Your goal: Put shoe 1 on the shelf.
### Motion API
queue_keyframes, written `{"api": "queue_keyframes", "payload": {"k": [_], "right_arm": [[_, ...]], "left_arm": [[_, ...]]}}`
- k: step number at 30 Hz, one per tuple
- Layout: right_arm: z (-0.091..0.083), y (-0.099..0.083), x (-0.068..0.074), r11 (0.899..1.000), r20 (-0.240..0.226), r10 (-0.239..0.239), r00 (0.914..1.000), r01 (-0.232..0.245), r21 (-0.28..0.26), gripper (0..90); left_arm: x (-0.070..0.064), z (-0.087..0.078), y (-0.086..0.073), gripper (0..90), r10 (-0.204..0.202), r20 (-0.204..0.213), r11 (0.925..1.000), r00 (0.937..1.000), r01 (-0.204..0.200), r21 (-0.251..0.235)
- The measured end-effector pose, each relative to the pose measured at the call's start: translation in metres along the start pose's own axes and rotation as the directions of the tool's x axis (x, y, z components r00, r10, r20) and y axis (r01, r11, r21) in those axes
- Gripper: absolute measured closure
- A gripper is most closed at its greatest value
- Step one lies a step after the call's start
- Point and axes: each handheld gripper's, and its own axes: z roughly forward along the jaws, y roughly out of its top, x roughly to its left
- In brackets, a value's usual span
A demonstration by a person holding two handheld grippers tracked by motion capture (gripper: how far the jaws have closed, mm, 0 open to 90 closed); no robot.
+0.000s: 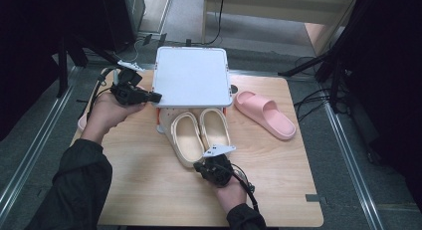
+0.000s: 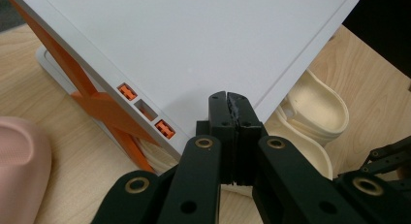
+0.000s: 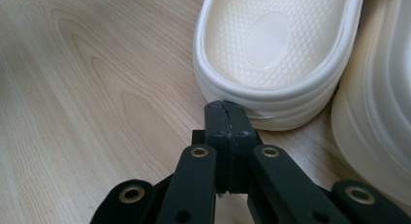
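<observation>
Two cream slippers lie side by side with their toes under a white rack shelf on orange legs. My right gripper is shut, its tips right at the heel of the left cream slipper, holding nothing. Beside it lies the other cream slipper. My left gripper is shut and empty at the shelf's front left corner; its tips lie over the white shelf top. A pink slipper lies to the right of the rack.
A second pink slipper lies at the table's left edge behind my left hand. The wooden table has bare room at the front left and front right. Dark stands and cables surround the table on the floor.
</observation>
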Motion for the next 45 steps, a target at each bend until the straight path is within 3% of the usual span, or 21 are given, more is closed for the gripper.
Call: {"api": "queue_keyframes", "payload": {"k": [13,27,34,36,39,42,45], "right_arm": [[0.010,0.025,0.001,0.999,-0.004,-0.008,1.0000,0.008,-0.037,90.0],[0.031,0.048,0.000,1.000,0.005,-0.011,0.9999,0.011,-0.024,90.0],[0.042,0.057,0.001,0.999,0.023,-0.022,0.9995,0.023,-0.041,90.0],[0.047,0.060,0.001,0.998,0.053,-0.048,0.9975,0.050,-0.043,90.0],[0.052,0.067,-0.002,0.998,0.053,-0.041,0.9977,0.043,-0.040,90.0],[0.058,0.074,-0.004,0.999,0.089,-0.037,0.9954,0.040,-0.028,90.0],[0.063,0.079,-0.008,0.999,0.080,-0.005,0.9967,0.008,-0.041,90.0]], "left_arm": [[0.000,0.000,-0.002,89.9,0.001,0.009,0.9999,1.0000,-0.001,-0.012],[0.002,0.000,-0.002,89.9,-0.014,0.016,0.9998,0.9998,0.014,-0.012],[0.001,0.000,-0.002,89.9,-0.016,0.013,0.9998,0.9998,0.016,-0.010],[0.001,0.000,-0.002,89.9,-0.014,0.013,0.9998,0.9998,0.014,-0.011],[0.000,0.000,-0.002,89.9,-0.012,0.011,0.9999,0.9999,0.012,-0.012],[0.001,0.000,-0.002,89.9,-0.015,0.011,0.9998,0.9998,0.015,-0.011],[0.001,0.000,-0.002,89.9,-0.017,0.013,0.9998,0.9998,0.017,-0.011]]}}
